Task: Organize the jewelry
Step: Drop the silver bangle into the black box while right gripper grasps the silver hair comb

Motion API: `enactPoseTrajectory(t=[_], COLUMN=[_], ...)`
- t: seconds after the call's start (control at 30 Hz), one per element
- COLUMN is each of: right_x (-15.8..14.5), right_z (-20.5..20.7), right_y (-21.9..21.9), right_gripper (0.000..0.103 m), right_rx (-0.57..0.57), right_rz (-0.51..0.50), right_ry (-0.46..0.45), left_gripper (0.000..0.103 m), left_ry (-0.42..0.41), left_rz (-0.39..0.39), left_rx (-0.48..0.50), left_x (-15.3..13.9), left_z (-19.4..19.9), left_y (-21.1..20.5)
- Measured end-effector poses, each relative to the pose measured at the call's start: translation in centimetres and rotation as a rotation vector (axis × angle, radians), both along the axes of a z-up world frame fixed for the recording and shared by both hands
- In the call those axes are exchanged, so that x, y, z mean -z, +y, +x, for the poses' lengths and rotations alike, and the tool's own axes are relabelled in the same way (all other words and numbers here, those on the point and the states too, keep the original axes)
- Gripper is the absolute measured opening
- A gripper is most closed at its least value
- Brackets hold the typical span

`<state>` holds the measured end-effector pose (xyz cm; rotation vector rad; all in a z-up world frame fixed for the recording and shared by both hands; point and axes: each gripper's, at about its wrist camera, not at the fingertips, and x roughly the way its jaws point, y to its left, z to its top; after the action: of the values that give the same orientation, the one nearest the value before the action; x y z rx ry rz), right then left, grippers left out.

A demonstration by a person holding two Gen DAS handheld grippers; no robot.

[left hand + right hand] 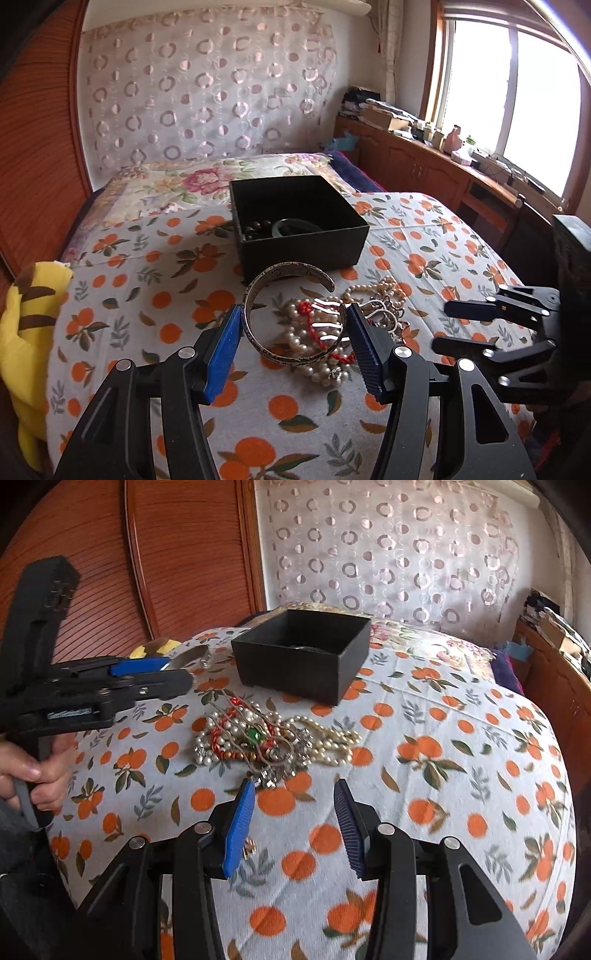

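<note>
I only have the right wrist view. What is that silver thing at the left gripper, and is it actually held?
Observer: A silver cuff bangle, open-ended, clamped across its width between the blue pads of the left gripper.
Operator: The inside of the black box is dark for me. Anything in it?
Observer: Yes, a pale green bangle lies on its floor.
Operator: Just that?
Observer: No, a string of dark brown beads sits beside it, on its left in the left wrist view.
</note>
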<state>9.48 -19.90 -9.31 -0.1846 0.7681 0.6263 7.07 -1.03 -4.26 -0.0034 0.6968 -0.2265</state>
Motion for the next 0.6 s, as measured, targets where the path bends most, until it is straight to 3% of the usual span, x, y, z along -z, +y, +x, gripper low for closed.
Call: enactPoseTrajectory(t=[0.1, 0.2, 0.6], right_x=[0.3, 0.7, 1.2], right_z=[0.9, 1.8, 3.6], right_y=[1.3, 2.4, 5.0], right_gripper=[0.047, 0.058, 0.063], right_rx=[-0.023, -0.04, -0.098], right_rz=[-0.022, -0.045, -0.122], right_ry=[0.012, 0.017, 0.025], left_gripper=[0.055, 0.055, 0.055], left_ry=[-0.003, -0.001, 0.012], left_rz=[-0.006, -0.015, -0.028], left_rx=[-0.011, -0.017, -0.027], left_x=[-0.1, 0.0, 0.6], left_z=[-0.4, -0.7, -0.9], left_y=[0.6, 1.1, 1.9])
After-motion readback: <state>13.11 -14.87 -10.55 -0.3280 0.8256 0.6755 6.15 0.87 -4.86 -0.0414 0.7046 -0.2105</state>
